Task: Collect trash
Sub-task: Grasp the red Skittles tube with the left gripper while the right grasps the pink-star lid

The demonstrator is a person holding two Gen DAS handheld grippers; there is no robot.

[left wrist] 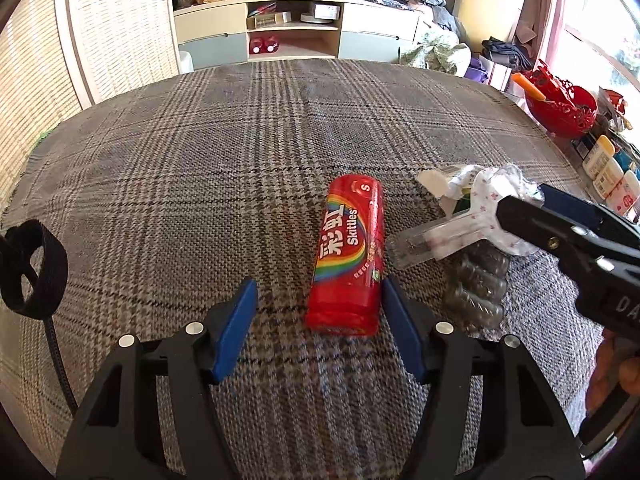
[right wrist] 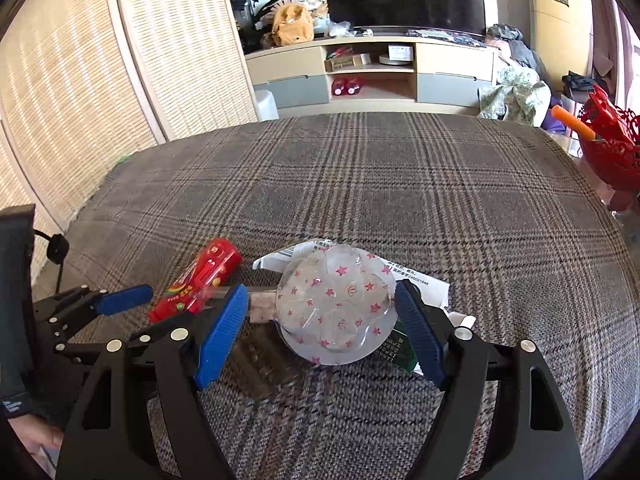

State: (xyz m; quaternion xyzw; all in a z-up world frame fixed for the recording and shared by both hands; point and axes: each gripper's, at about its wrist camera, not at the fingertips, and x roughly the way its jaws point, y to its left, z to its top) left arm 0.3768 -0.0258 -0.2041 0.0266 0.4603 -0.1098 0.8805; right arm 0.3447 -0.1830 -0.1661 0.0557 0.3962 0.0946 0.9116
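Observation:
A red Skittles tube (left wrist: 346, 256) lies on the plaid tablecloth (left wrist: 200, 160). My left gripper (left wrist: 319, 285) stands open around its near end; the right pad is close to the tube and the left pad is well clear. In the right wrist view the tube (right wrist: 200, 276) lies at the left. My right gripper (right wrist: 320, 300) is shut on a clear plastic blister with pink stars (right wrist: 336, 308), held just above the cloth over its shadow. The blister (left wrist: 472, 220) also shows at the right of the left wrist view. Under it lie a white paper slip (right wrist: 424, 280) and a green packet (right wrist: 400, 350).
A red openwork basket (left wrist: 560, 108) and several small bottles (left wrist: 604, 168) stand at the table's right edge. A black strap (left wrist: 36, 268) hangs at the left. A person's hand (left wrist: 616, 372) holds the right gripper. Beyond the table stands a TV cabinet (left wrist: 288, 28).

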